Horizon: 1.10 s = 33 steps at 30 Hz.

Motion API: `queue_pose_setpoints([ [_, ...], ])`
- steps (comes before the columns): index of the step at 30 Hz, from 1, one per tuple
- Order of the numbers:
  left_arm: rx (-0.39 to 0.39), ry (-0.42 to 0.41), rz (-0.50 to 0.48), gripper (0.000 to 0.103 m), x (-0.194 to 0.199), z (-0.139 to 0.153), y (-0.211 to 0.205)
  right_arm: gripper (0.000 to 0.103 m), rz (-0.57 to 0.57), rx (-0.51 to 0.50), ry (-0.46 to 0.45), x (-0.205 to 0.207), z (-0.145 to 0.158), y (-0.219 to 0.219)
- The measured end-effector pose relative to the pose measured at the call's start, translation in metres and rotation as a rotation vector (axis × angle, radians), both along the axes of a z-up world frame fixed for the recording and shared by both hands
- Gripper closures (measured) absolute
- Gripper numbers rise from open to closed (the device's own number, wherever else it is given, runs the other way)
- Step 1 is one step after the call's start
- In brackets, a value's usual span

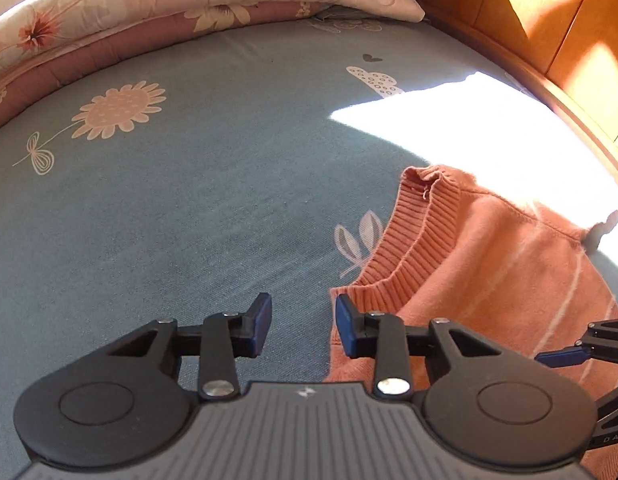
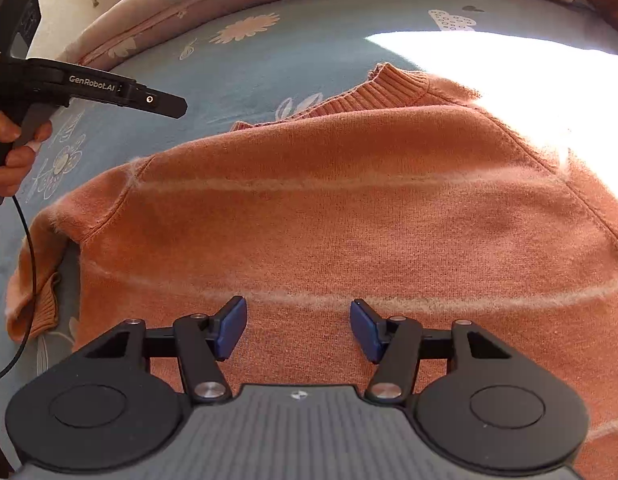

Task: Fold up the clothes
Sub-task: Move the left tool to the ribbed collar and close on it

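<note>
An orange knit sweater (image 2: pixel 349 208) lies spread flat on the bed (image 1: pixel 189 200), collar at the far side. Both the left tool (image 1: pixel 303 326) and right tool (image 2: pixel 297 330) hang released above it. It looks soft, light and floppy; pinch the ribbed collar (image 1: pixel 413 248) or shoulder seams, where the knit is thickest.

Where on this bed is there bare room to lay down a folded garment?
Bare blue sheet lies between the orange sweater and the rolled quilt at the far edge. The sunlit strip beside the wooden headboard is also free. It is crowded where the sweater spreads under both open grippers.
</note>
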<state>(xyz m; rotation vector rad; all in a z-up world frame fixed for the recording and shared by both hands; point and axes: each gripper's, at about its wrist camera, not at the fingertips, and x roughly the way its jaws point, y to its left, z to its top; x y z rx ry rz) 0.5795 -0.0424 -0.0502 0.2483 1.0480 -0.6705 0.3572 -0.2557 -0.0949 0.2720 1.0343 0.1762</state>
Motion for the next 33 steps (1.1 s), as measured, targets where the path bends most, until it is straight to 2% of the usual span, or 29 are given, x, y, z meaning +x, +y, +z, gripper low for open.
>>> queue_pose_setpoints([
  [4,-0.024,0.098,-0.113,0.073,0.009,-0.029,-0.007,0.04,-0.011,0.015,0.001,0.003,-0.005,-0.003],
  [11,-0.045,0.154,-0.139,0.073,-0.003,-0.053,-0.008,0.04,-0.027,0.038,-0.002,0.009,-0.009,-0.007],
  [19,0.069,0.089,-0.258,0.073,-0.022,-0.051,-0.034,0.039,-0.029,0.035,-0.012,0.009,-0.009,-0.006],
  [21,0.097,0.079,-0.292,0.084,-0.026,-0.05,-0.041,0.039,-0.032,0.036,-0.014,0.008,-0.009,-0.006],
  [25,0.083,0.105,-0.267,0.091,-0.026,-0.046,-0.04,0.039,-0.039,0.048,-0.016,0.007,-0.009,-0.008],
  [29,0.132,0.022,-0.279,0.093,-0.039,-0.029,-0.046,0.039,-0.047,0.058,-0.015,0.006,-0.009,-0.011],
  [33,0.161,-0.079,-0.235,0.093,-0.041,-0.007,-0.049,0.039,-0.053,0.053,-0.013,0.006,-0.008,-0.013],
])
